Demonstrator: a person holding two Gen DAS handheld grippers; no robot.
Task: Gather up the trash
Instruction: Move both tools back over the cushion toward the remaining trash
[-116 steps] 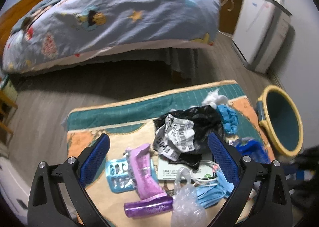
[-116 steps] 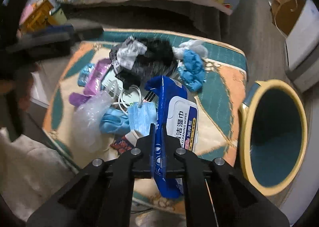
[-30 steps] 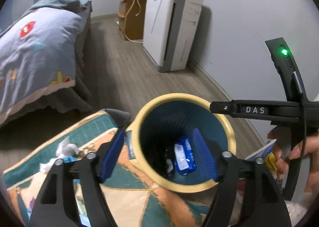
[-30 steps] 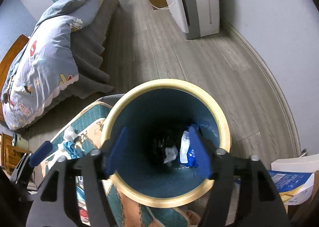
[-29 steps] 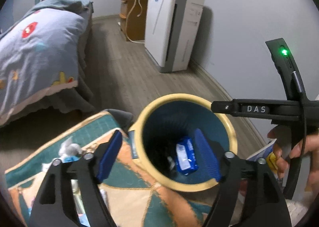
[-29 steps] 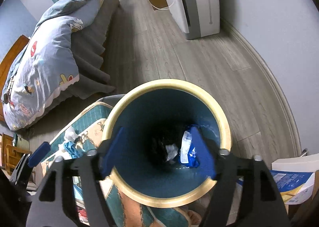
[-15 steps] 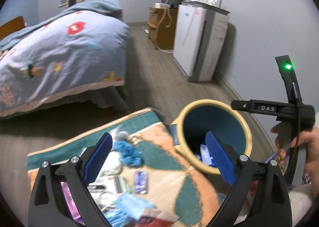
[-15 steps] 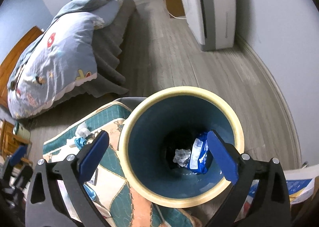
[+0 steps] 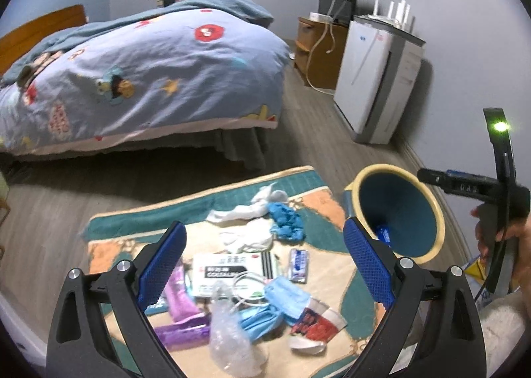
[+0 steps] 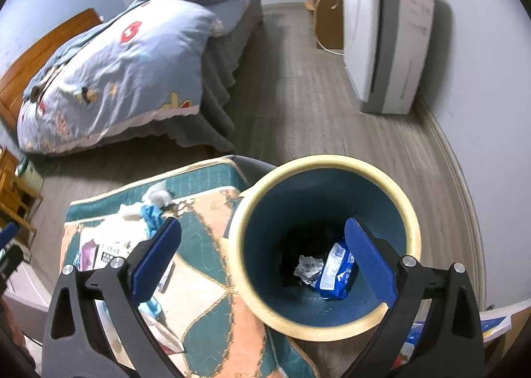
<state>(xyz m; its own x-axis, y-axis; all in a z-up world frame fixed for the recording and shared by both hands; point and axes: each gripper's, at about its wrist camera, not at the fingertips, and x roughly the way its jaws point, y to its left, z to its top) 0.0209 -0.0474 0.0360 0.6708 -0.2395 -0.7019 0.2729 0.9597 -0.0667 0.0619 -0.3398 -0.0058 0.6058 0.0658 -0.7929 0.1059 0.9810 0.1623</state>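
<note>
My left gripper (image 9: pixel 264 260) is open and empty above trash scattered on a patterned mat (image 9: pixel 318 205): a white box (image 9: pixel 229 270), a purple wrapper (image 9: pixel 181 315), clear plastic (image 9: pixel 229 349), blue masks (image 9: pixel 282 300), white tissues (image 9: pixel 244 212), a blue glove (image 9: pixel 285 222). My right gripper (image 10: pixel 264 260) is open and empty above the yellow-rimmed blue bin (image 10: pixel 408 212). The bin (image 9: pixel 428 198) holds the blue wipes pack (image 10: pixel 335 271), crumpled paper (image 10: pixel 308 268) and something black. The right gripper's handle shows in the left wrist view (image 9: pixel 501 185).
A bed with a blue duvet (image 9: pixel 142 69) stands behind the mat. A white air purifier (image 9: pixel 378 79) and a wooden cabinet (image 9: pixel 315 49) stand by the right wall. Grey wood floor (image 10: pixel 298 92) lies between. Papers (image 10: pixel 494 321) lie at the bin's right.
My left gripper has swung left from over the bin back to the mat's trash and opened wider. My right gripper has opened wide and pulled back a little above the bin.
</note>
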